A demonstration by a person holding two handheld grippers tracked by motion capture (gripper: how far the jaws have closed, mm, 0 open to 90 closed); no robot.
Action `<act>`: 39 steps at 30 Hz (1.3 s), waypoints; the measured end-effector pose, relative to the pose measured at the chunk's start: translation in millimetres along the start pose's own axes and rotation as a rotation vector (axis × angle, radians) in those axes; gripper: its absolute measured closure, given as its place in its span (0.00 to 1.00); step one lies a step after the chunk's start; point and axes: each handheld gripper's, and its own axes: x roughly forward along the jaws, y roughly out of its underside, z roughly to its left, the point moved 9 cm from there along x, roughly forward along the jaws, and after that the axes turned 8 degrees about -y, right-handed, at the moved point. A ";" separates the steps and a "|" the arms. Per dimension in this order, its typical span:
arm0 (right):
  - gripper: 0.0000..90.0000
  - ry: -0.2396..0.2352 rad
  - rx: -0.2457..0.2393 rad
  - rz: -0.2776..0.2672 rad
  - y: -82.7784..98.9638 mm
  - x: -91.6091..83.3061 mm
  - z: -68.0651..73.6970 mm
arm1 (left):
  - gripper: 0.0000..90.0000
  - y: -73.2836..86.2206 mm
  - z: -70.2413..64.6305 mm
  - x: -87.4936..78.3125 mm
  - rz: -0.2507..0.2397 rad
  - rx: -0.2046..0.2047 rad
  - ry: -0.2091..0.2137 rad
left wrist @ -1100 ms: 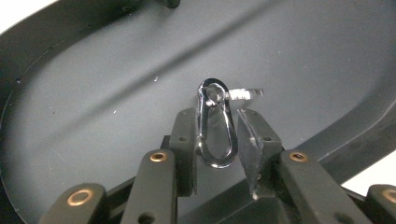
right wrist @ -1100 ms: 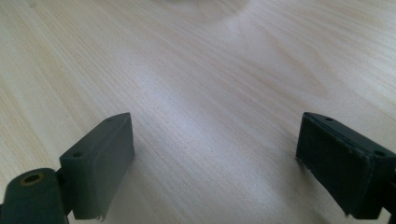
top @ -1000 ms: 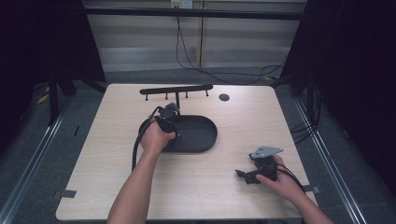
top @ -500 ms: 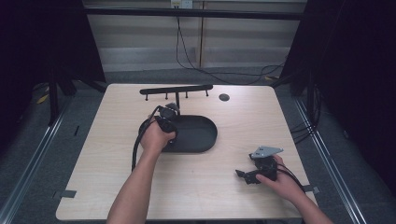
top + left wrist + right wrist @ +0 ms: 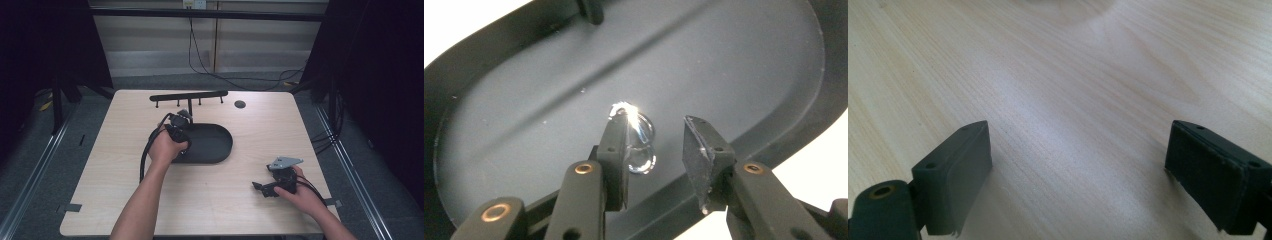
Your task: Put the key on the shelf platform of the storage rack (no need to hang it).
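A black oval tray (image 5: 212,145) lies mid-table. My left gripper (image 5: 179,122) hovers over its left end, pointing down into it. In the left gripper view a small shiny metal ring piece (image 5: 640,145) lies on the tray floor (image 5: 734,65). It sits between the jaws of my left gripper (image 5: 655,117), close against the left pad and partly hidden by it. The jaws have just been opening and the right pad stands clear of the piece. My right gripper (image 5: 260,187) rests low over the table's front right, its jaws (image 5: 1088,150) wide apart over bare wood.
A black bar with several short pegs (image 5: 189,96) stands behind the tray near the far edge. A small dark disc (image 5: 240,104) lies to its right. The left gripper's cable (image 5: 145,155) loops along the forearm. Bare wood spans the front.
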 end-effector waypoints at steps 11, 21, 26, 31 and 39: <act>0.12 0.000 0.000 0.000 0.0 0.0 0.0 | 0.67 3.2 -4.2 -8.7 -0.004 -0.002 0.029; 0.12 0.000 0.000 0.000 0.0 0.0 0.0 | 0.64 9.4 -11.8 -12.8 0.009 0.020 0.063; 0.12 0.000 0.001 0.001 0.1 0.0 0.1 | 0.61 11.4 -12.9 -17.0 0.004 0.033 0.067; 0.12 0.000 0.001 0.000 0.1 0.0 0.1 | 0.60 14.2 -13.5 -22.1 0.001 0.042 0.082; 0.12 0.000 0.000 0.000 0.0 0.0 0.0 | 0.54 18.1 -12.9 -27.8 -0.008 0.046 0.086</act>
